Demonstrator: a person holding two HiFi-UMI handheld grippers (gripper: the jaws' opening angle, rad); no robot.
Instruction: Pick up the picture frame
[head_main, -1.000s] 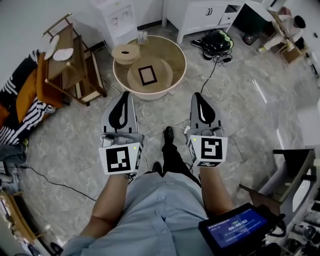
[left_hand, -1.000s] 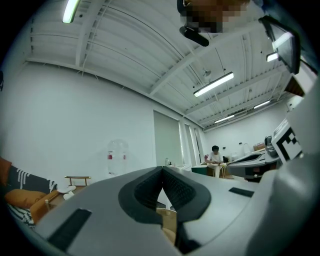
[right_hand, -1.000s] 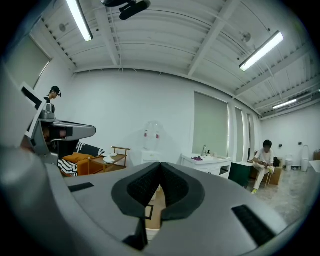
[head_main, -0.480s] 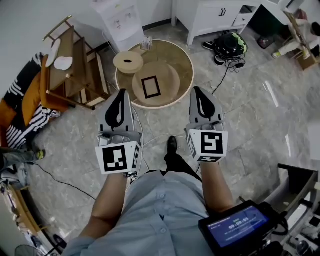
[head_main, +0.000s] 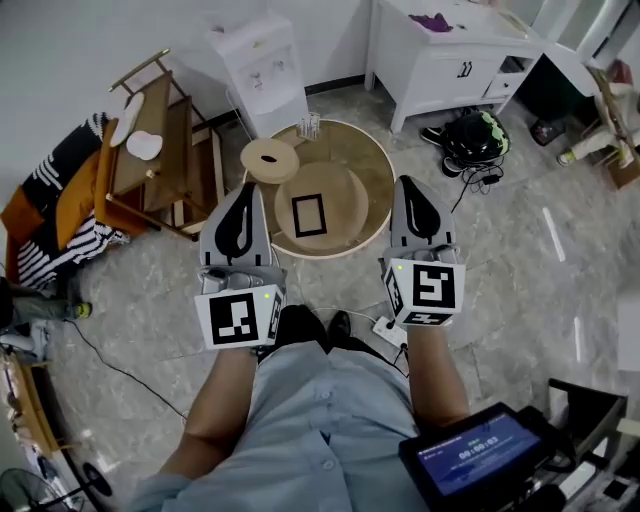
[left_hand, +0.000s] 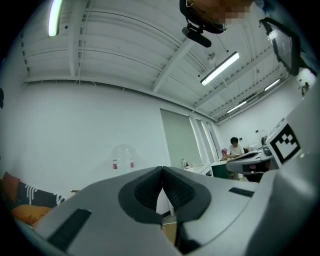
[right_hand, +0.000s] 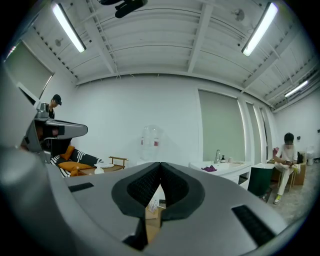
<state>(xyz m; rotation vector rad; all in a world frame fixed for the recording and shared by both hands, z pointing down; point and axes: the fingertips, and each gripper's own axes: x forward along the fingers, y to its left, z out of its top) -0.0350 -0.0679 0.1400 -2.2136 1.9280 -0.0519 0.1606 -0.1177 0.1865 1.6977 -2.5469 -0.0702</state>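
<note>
Wooden and round, the low table (head_main: 372, 165) carries a holed disc (head_main: 270, 158) at its far left and small glasses (head_main: 309, 124) at its far rim. The black picture frame (head_main: 308, 215) lies flat on a round board (head_main: 345, 195) at its middle. A wooden rack (head_main: 160, 140) stands left of the table and a black bag (head_main: 476, 135) right of it. The left gripper (head_main: 246, 192) and right gripper (head_main: 406, 185) hover over the table's near sides, flanking the frame without touching it. Both have their jaws pressed together on nothing.

Left tool (head_main: 246, 190) and right tool (head_main: 405, 183) side by side, pointing forward, jaws together, nothing between them
</note>
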